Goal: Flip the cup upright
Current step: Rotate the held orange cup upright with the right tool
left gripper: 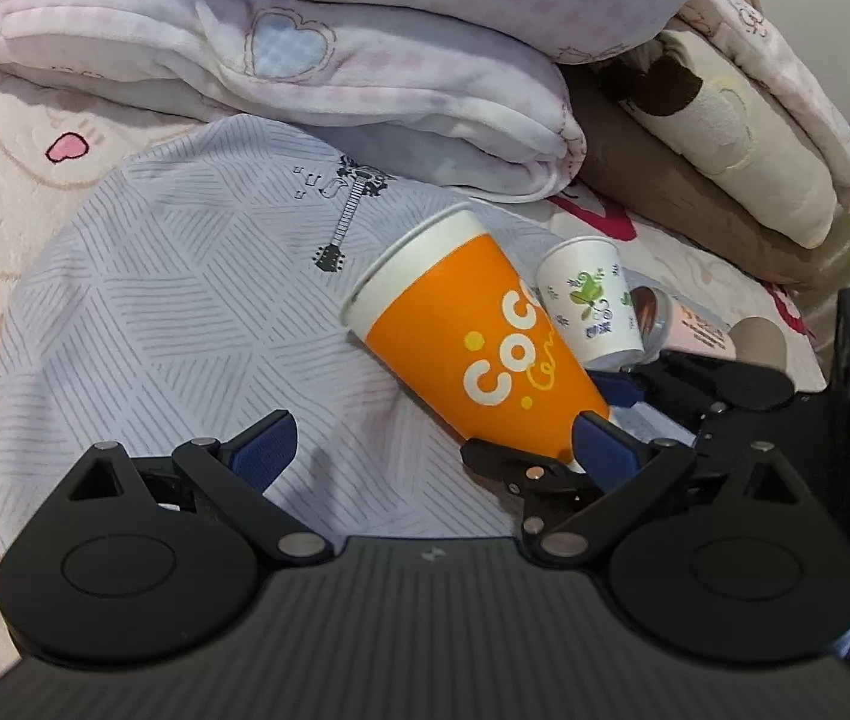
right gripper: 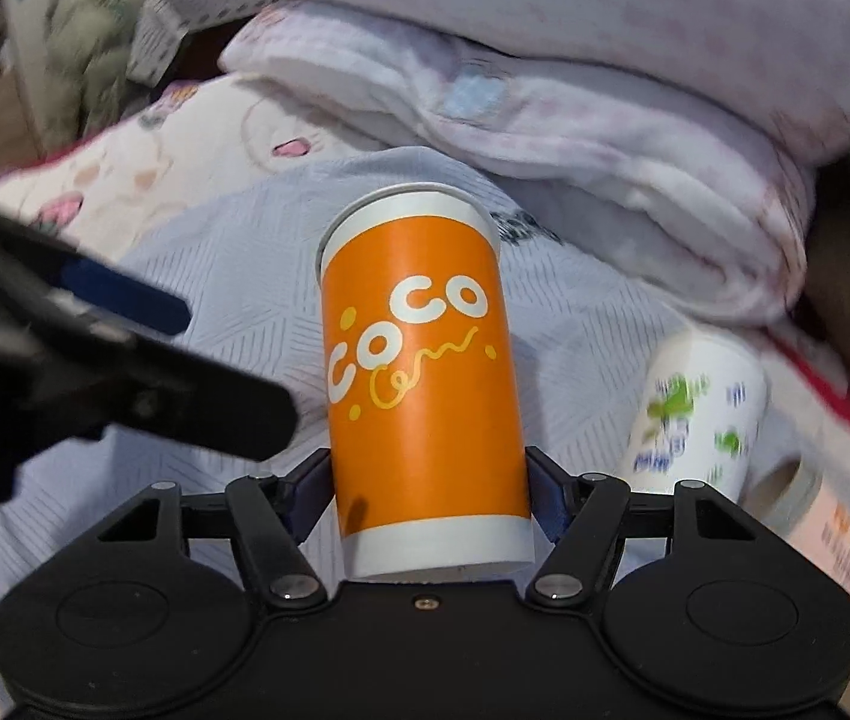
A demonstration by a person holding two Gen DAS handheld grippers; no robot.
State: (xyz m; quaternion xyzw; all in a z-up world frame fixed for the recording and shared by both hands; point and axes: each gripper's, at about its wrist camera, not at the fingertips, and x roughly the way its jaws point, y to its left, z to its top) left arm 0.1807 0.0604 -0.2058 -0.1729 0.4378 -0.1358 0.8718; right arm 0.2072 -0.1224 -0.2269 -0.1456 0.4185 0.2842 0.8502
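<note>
Both right tool (right gripper: pixel 427 492) fingers clamp orange cup (right gripper: pixel 419 372).

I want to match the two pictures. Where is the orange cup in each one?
Left wrist: the orange cup is right of centre, tilted, its base at the right hand-held gripper.
Right wrist: the orange cup is at centre, held between the fingers of that hand-held gripper.
Shared landmark: the white cup, to its right in both.

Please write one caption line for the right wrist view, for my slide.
Right tongs grip the orange cup near its base, above the striped cloth.
</note>
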